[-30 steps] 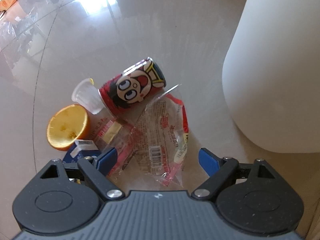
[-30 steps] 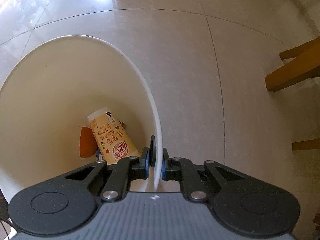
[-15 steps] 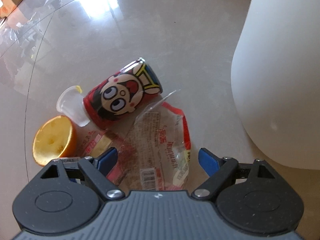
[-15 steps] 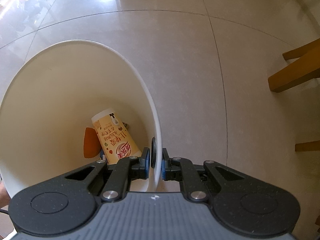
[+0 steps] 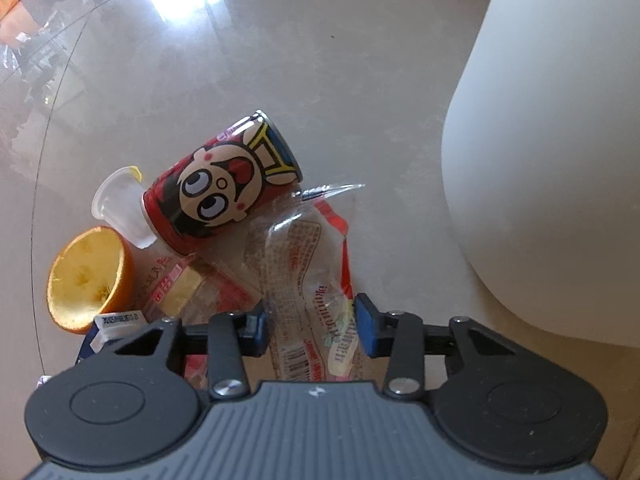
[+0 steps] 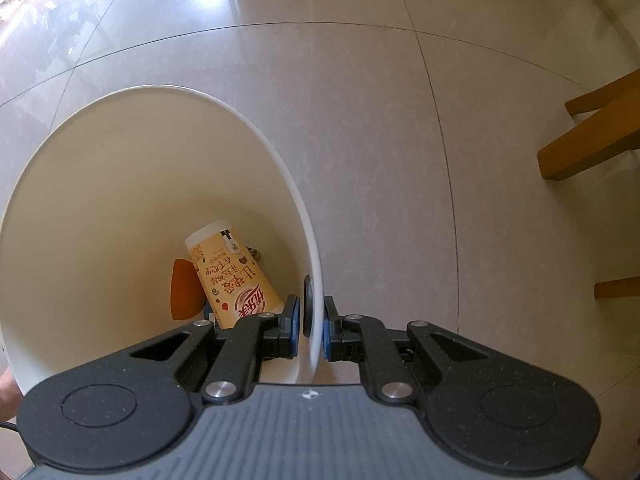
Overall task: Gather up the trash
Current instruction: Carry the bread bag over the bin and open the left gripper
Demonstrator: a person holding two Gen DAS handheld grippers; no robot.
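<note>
Left wrist view: our left tool (image 5: 310,326) has just been closing and pinches the clear wrapper (image 5: 308,264) on the floor (image 5: 320,60), can (image 5: 222,188) at 11 o'clock.

Right wrist view: our right tool (image 6: 310,324), clamped tight, grips the bin (image 6: 120,200) rim, cup (image 6: 232,276) inside.

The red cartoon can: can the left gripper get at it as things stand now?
Probably not now: the left gripper has just been closing around the clear wrapper, which lies between it and the red cartoon can.
</note>
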